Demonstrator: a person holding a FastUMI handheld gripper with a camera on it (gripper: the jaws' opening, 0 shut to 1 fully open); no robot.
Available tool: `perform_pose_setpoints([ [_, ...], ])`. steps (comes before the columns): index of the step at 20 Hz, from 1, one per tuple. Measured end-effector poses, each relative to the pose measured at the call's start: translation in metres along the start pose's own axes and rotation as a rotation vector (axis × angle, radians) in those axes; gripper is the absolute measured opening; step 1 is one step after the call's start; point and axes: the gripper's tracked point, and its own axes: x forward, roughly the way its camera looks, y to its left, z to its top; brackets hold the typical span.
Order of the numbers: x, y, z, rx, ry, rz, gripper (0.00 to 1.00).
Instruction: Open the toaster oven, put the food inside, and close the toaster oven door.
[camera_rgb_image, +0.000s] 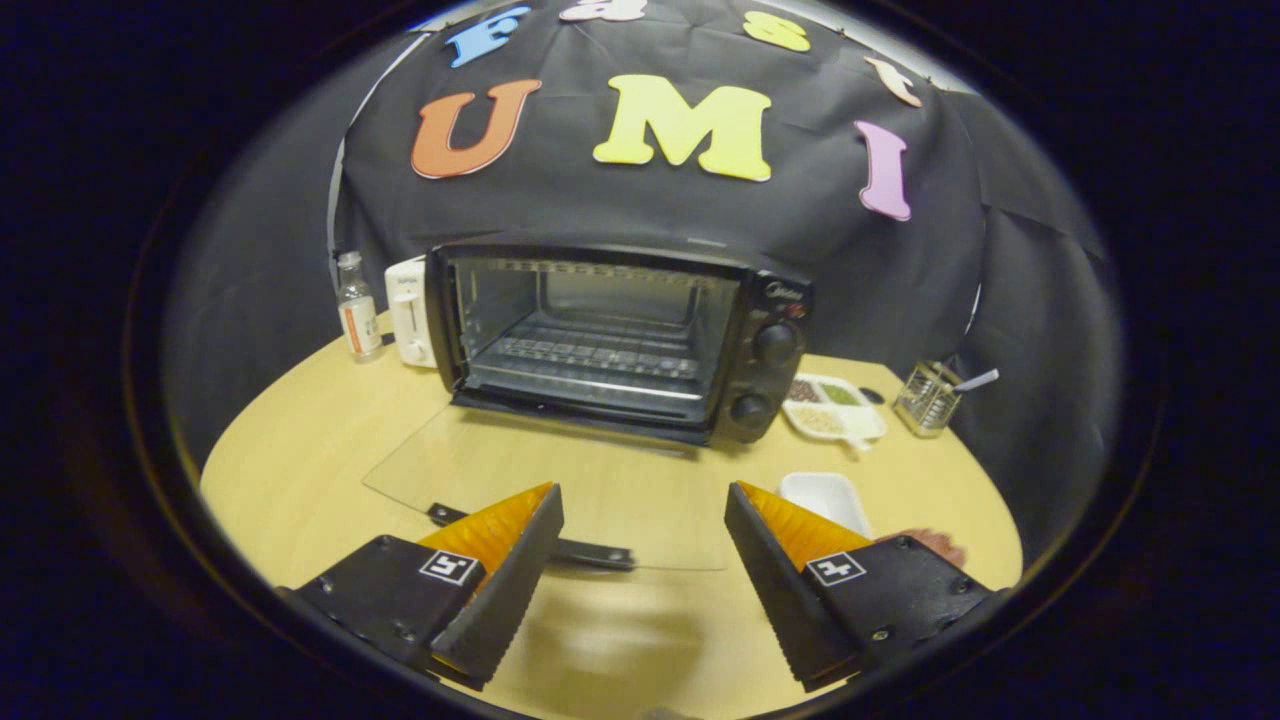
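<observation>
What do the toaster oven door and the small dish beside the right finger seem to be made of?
Toaster oven door: clear glass, apparently; the table shows through it. Its handle looks dark, maybe plastic. White dish: smooth, matte; ceramic or plastic, cannot tell. The tool is open, holding nothing.

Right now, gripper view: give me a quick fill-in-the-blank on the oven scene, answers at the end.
1. The toaster oven door is folded fully ____.
2. The tool is ____, nothing between its fingers.
3. The door's handle lies just ahead of the fingers, and inside the oven the wire rack holds ____ food.
4. The clear bottle stands beside the white ____ next to the oven.

Answers: open; open; no; toaster
</observation>
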Motion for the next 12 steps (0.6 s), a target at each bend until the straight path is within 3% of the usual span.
perform_pose_setpoints([
  [4, -0.005, -0.091, 0.019, -0.002, -0.007, 0.015, 1.00],
  [7, -0.004, -0.155, 0.008, 0.032, 0.035, 0.030, 1.00],
  [9, 0.000, -0.173, -0.015, 0.107, 0.106, 0.093, 1.00],
  [12, 0.004, -0.163, -0.045, 0.273, 0.219, 0.260, 0.97],
])
